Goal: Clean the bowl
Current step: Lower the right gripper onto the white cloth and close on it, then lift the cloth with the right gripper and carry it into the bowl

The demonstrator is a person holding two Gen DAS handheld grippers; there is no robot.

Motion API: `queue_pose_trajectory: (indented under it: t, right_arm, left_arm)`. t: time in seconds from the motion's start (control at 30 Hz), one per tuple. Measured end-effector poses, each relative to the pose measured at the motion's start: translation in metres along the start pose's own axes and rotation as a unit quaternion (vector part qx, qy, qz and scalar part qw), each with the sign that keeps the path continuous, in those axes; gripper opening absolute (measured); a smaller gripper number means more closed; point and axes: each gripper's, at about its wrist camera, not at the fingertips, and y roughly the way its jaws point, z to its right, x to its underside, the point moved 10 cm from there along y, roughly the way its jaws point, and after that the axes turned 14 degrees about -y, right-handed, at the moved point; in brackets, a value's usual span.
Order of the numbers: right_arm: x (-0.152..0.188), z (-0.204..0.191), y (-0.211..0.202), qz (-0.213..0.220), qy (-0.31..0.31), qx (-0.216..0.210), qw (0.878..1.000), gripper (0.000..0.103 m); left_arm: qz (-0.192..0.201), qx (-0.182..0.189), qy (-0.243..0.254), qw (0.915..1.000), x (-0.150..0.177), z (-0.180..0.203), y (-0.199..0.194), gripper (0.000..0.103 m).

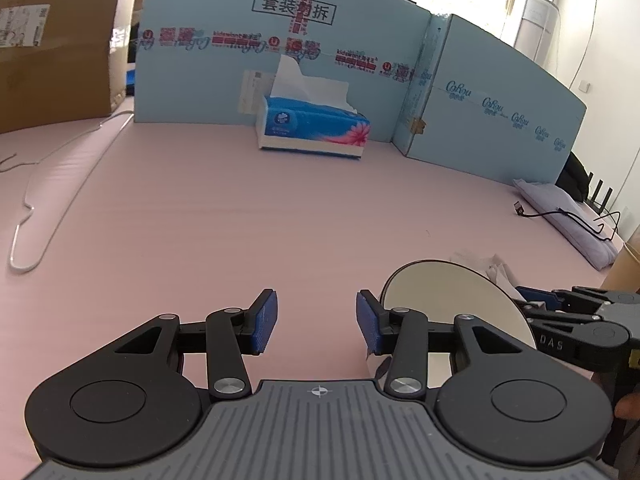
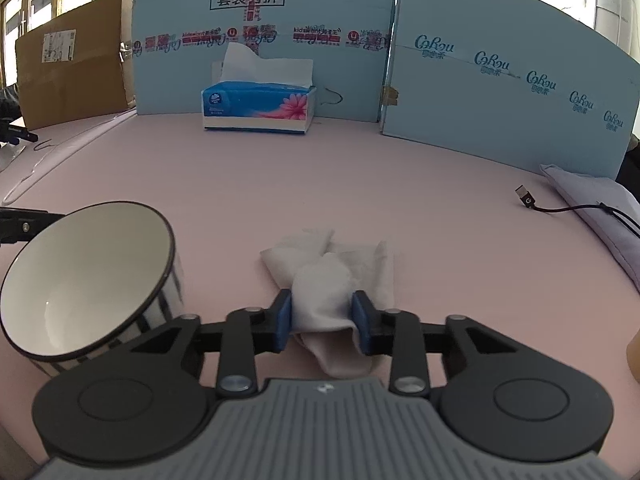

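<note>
Black linkage claw [image 1: 316, 322], blue ribbed pads [image 1: 266, 320].

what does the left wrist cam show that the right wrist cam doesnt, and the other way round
Only the left wrist view: the open, empty left gripper and a white wire hanger on the mat. Only the right wrist view: the right gripper shut on a crumpled tissue, and the bowl's striped side. Both: the bowl, tissue box, blue cardboard panels, black cable.

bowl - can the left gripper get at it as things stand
Probably yes. The left gripper is open and empty, and the bowl sits tilted just to its right with nothing between them. The right gripper, shut on the tissue, is on the bowl's far side.
</note>
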Motion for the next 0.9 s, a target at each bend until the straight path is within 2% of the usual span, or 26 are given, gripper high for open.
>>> queue_pose_trajectory:
  t: [0.1,0.2,0.4,0.7,0.8,0.9]
  right_arm:
    - [0.001,0.004,0.002,0.0,0.005,0.0,1.0,0.011]
    - [0.0,0.01,-0.001,0.009,0.028,-0.012,1.0,0.01]
    - [-0.017,0.013,-0.024,0.055,0.047,-0.039,0.997,0.01]
    - [-0.047,-0.024,-0.066,0.122,0.002,-0.118,0.986,0.01]
    - [-0.049,-0.042,-0.065,0.119,-0.013,-0.149,0.982,0.01]
    - [-0.049,-0.056,-0.06,0.11,-0.028,-0.163,0.98,0.01]
  left_arm:
    - [-0.003,0.002,0.0,1.0,-0.001,0.0,0.001,0.049]
    - [-0.004,0.006,0.002,1.0,-0.001,0.001,0.0,0.044]
    - [0.001,0.018,0.012,0.9998,-0.003,0.008,-0.008,0.041]
    - [0.012,0.032,0.03,0.999,-0.004,0.02,-0.023,0.04]
    - [0.007,0.036,0.046,0.9983,0.0,0.028,-0.022,0.04]
    - [-0.009,0.033,0.052,0.9981,0.006,0.031,-0.013,0.034]
